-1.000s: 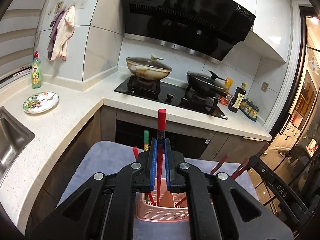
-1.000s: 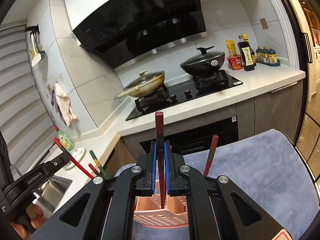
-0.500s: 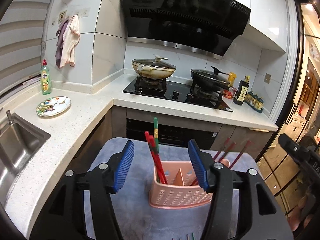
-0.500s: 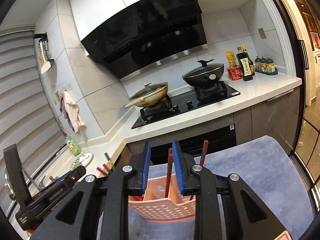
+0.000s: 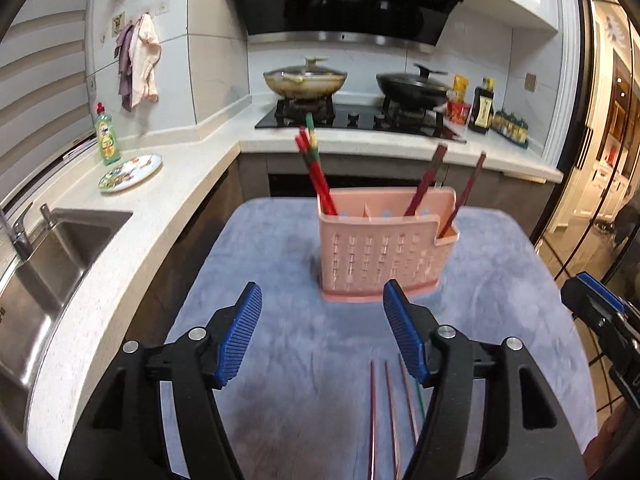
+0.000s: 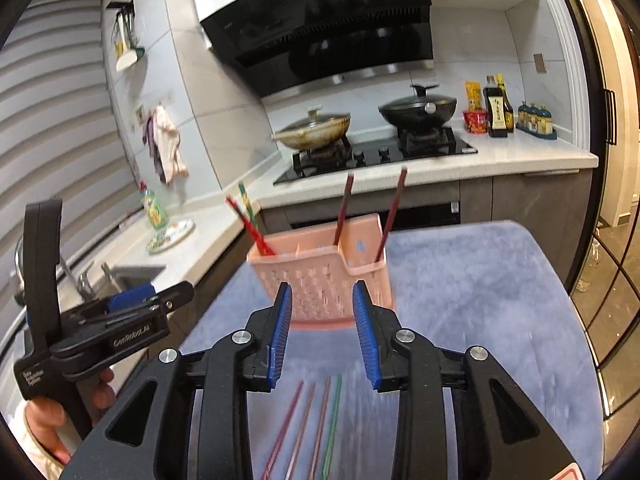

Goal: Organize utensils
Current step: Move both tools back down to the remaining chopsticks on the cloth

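While both grippers, L [image 5: 322, 332] & R [image 6: 322, 336], have empty fingers still opening above loose chopsticks [image 6: 316, 424] on the surface, a skewed pinch may scatter them or nudge the holder [image 5: 380, 248].

A: Evenly bright kitchen; warm glow at three o'clock in the left wrist view, and the range hood [image 6: 320, 28] shows glare streaks.

B: Motion blur smears the pink basket [image 6: 320, 280] and chopsticks [image 6: 316, 420] (worst near six o'clock). Fisheye bends the walls, with black vignette corners. The fingers [image 5: 240, 336] stay sharp.
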The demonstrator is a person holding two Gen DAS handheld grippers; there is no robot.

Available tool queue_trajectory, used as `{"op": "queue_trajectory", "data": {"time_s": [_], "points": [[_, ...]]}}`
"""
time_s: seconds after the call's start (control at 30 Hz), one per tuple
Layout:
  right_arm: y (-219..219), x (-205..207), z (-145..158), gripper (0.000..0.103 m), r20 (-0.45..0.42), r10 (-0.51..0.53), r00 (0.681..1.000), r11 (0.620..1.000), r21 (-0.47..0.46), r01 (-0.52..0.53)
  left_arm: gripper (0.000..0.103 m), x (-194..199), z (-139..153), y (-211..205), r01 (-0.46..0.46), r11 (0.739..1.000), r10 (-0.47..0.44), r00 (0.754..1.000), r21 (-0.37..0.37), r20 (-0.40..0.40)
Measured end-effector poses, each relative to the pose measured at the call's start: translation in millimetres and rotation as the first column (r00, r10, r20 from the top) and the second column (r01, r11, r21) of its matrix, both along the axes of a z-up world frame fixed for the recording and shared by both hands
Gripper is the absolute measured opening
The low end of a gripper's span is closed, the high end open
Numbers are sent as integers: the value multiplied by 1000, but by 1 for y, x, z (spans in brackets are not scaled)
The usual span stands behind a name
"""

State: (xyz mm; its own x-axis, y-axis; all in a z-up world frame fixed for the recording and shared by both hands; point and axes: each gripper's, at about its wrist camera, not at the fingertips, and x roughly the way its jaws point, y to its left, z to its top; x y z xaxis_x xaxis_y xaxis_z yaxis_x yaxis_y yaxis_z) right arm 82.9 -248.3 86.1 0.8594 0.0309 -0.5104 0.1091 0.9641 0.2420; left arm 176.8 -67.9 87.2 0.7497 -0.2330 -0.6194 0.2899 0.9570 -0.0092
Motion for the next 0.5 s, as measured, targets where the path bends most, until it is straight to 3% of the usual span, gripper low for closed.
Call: {"op": "queue_trajectory", "data": {"time_s": [0.5], "points": [[42, -65, -109, 31, -252, 37, 967, 996, -69, -56, 60, -63, -102, 35, -17, 999, 24, 983, 38, -180]]}}
